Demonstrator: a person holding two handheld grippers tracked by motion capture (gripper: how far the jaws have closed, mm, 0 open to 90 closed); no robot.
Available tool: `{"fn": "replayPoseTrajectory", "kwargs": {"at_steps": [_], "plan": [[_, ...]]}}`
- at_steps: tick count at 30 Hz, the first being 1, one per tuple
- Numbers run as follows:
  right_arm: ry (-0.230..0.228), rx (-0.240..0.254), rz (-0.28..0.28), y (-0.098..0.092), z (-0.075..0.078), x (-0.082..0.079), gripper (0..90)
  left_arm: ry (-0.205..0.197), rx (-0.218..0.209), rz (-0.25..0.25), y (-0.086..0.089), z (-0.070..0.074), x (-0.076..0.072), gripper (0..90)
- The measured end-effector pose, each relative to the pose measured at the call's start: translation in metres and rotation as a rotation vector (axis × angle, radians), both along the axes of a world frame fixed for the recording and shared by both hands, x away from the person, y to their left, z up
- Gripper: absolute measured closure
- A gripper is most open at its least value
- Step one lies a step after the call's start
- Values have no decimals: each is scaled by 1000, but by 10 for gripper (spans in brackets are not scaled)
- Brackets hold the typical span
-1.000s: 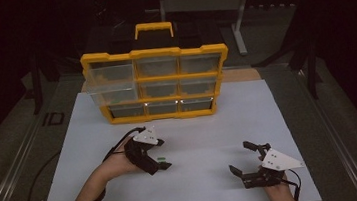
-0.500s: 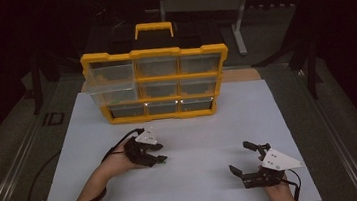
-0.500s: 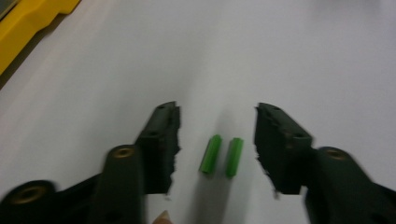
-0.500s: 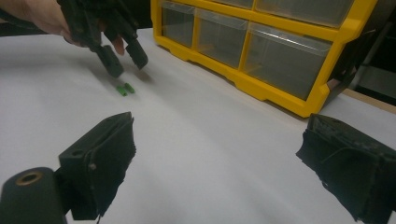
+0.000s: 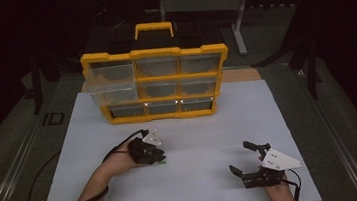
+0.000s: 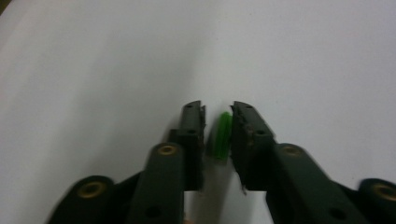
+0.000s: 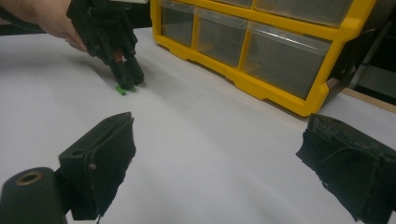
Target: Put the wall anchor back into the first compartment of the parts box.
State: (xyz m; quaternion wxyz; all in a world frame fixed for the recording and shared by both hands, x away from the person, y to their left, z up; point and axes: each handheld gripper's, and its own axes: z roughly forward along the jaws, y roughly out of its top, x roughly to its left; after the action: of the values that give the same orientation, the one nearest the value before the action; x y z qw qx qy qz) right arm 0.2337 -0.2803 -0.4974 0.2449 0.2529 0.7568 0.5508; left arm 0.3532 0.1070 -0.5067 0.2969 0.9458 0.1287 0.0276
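Green plastic, a small plug [image 6: 221, 137], lies on the white tabletop [image 5: 194, 129] at near left, between the fingers [image 6: 191, 135] of the left gripper [image 5: 153, 156]. In the left gripper view its jaws have just been closing around it: one finger looks to touch the plug's side, while a thin gap shows on the other side, so the pinch does not yet look firm. In the right gripper view the plug [image 7: 124, 88] sits under the tips of that gripper [image 7: 125, 74], flat on the tabletop. The step in hand, as I judge it, is the pickup. The next move calls for closing the last bit until both fingers press, then a straight lift; the plug is small and smooth, so an off-centre squeeze could flick it out sideways.

The right gripper [image 5: 247, 161] rests at near right, its jaws spread wide with nothing between them [image 7: 210, 154].

At the far side stands a yellow organiser [image 5: 157, 82] with a handle on top and clear drawers in three rows. The middle drawer on the left [image 5: 112, 93] is pulled out toward the near side, which makes it the likely place for the plug. The drawers look dim through their fronts; I cannot tell what, if anything, is in them.
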Motion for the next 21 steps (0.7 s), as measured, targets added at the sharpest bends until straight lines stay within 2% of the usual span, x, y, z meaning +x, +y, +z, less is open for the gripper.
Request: {"fn": "replayPoseTrajectory", "kwargs": {"at_steps": [5,8,9,15,21], "plan": [[1,1,0,0,0,0,94,9,4,0,-3,0,1,827],[-2,0,1,0,0,0,94,22,11,2,-4,1,2,836],[1,-1,1,0,0,0,94,17,28,-4,-5,3,3,838],[-4,0,1,0,0,0,94,39,11,-16,-4,17,3,839],[-7,-6,-4,0,0,0,94,37,18,-48,2,34,-2,838]]}}
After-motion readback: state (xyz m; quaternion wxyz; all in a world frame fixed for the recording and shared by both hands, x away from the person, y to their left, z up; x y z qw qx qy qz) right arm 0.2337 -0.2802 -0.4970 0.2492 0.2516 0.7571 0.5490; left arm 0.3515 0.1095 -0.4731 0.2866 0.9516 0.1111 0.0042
